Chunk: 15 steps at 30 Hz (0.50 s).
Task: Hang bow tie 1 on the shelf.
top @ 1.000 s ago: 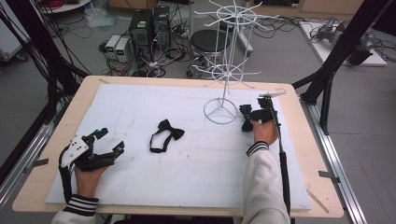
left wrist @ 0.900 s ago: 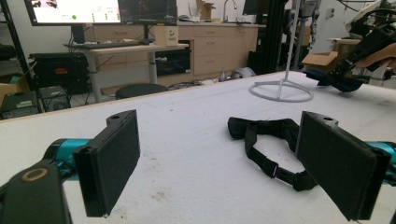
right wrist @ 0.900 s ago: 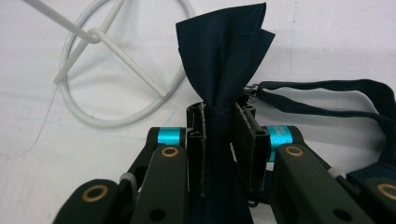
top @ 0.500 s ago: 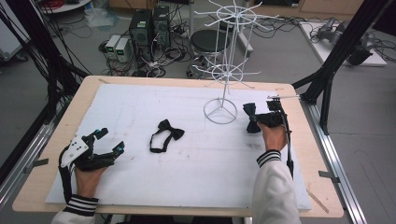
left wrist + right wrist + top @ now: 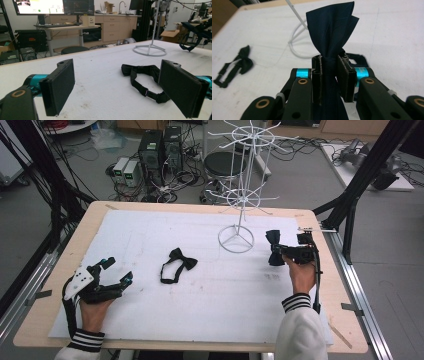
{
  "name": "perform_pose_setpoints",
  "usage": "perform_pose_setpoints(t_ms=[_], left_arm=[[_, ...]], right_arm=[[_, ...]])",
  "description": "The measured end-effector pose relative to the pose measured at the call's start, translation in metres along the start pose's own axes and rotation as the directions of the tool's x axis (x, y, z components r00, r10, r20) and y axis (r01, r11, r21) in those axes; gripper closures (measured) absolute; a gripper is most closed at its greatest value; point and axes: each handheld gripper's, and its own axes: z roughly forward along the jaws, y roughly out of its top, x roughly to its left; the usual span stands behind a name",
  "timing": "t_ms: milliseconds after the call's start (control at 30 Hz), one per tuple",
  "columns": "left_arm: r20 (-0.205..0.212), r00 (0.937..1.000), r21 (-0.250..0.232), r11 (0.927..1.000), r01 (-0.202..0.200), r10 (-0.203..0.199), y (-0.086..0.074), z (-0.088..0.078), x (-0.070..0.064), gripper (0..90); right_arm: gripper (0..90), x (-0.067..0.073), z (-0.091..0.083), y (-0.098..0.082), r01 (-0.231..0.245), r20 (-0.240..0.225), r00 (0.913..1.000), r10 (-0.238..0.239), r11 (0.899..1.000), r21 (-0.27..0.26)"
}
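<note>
We are holding the right gripper (image 5: 286, 251) clamped on the knot of a dark navy bow tie (image 5: 331, 27), its two pads pressing the narrow middle from both sides while the wings are fanning out above the jaws. In the high view, this bow tie (image 5: 274, 248) is sitting raised off the white mat (image 5: 150, 230), just right of the round base of the white wire stand (image 5: 236, 240). We are resting the left gripper (image 5: 113, 271) on the mat near the left front corner, its jaws standing wide apart with nothing between them. A second black bow tie (image 5: 177, 265) with its strap is lying flat on the mat between the two grippers, left of the stand.
</note>
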Motion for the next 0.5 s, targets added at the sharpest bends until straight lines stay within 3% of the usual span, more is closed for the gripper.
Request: perform_pose_setpoints(t_ms=[500], left_arm=[[-0.001,1.0000,0.001,1.0000,0.000,0.000,0.000,0.000,0.000,14.3]], right_arm=[[75.6,-0.001,-0.028,0.000,0.016,-0.054,0.9983,-0.023,0.990,-0.138]])
